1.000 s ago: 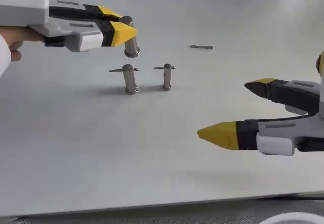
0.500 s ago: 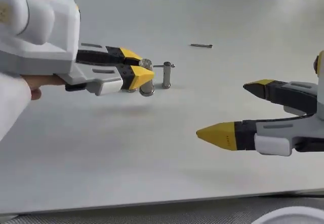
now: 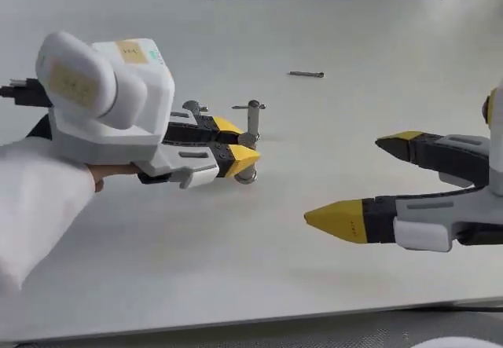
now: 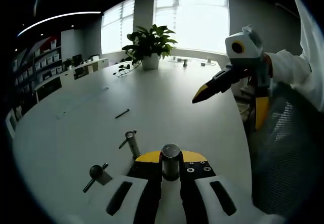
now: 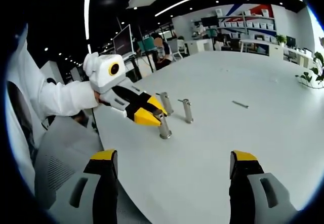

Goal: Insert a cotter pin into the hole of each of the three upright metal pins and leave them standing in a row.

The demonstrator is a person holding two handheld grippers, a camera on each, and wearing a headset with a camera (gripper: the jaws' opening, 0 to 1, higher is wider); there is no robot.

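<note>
Wide open and empty, the right gripper (image 3: 346, 177); ahead of it, clamped upright in the closed left gripper (image 3: 245, 142), a bare grey steel pin (image 4: 170, 159); farther ahead and rightward, a thin loose metal cotter pin (image 3: 306, 74) lying flat.

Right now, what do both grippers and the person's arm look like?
The left gripper and right gripper match: black jaws ending in pointed yellow tips, pale grey-white shells behind them, and white bodies. A loose white sleeve covers the arm at the left gripper.
</note>
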